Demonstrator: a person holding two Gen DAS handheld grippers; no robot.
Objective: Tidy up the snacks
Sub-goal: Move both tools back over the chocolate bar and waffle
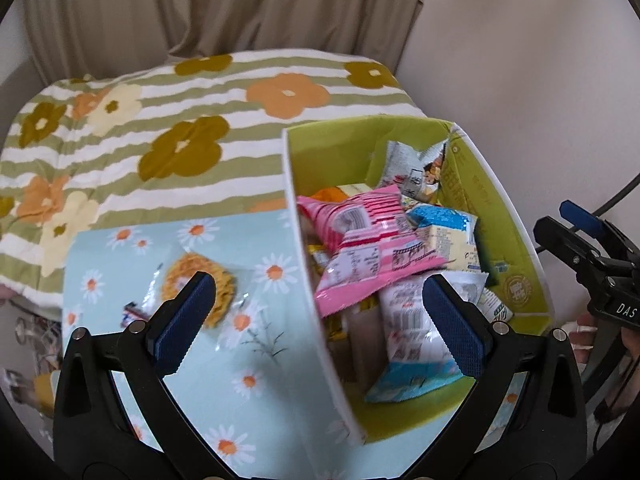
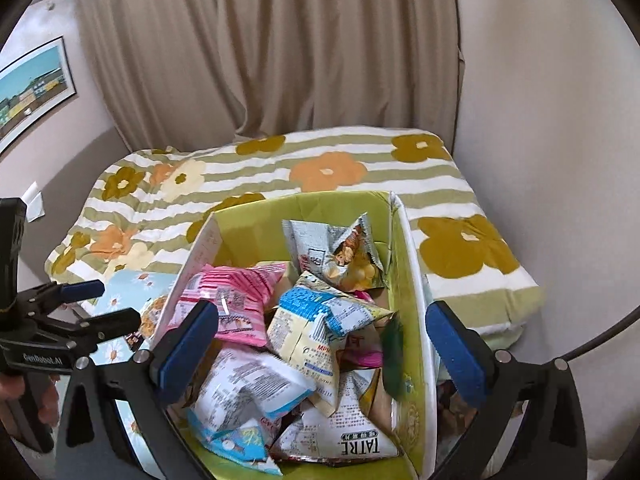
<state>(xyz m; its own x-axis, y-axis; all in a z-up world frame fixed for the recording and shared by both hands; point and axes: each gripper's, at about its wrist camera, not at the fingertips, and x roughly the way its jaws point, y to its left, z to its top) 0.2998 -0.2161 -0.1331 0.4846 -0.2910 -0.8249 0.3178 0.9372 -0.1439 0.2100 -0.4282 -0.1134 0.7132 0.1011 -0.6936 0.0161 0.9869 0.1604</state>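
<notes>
A green cardboard box (image 1: 504, 216) stands on a daisy-print cloth and holds several snack packets, a pink one (image 1: 360, 236) on top. The box also shows in the right wrist view (image 2: 412, 292), with the pink packet (image 2: 236, 292) and a blue-and-cream packet (image 2: 316, 320). One clear packet with a round noodle snack (image 1: 200, 280) lies on the cloth left of the box. My left gripper (image 1: 320, 320) is open and empty, astride the box's left wall. My right gripper (image 2: 320, 348) is open and empty above the box; it also shows in the left wrist view (image 1: 576, 232).
The light blue daisy cloth (image 1: 248, 360) lies on a bed with a green-striped flower blanket (image 1: 160, 140). A beige curtain (image 2: 260, 48) hangs behind. A white wall (image 2: 560, 120) is at the right. A framed picture (image 2: 32, 88) hangs at the left.
</notes>
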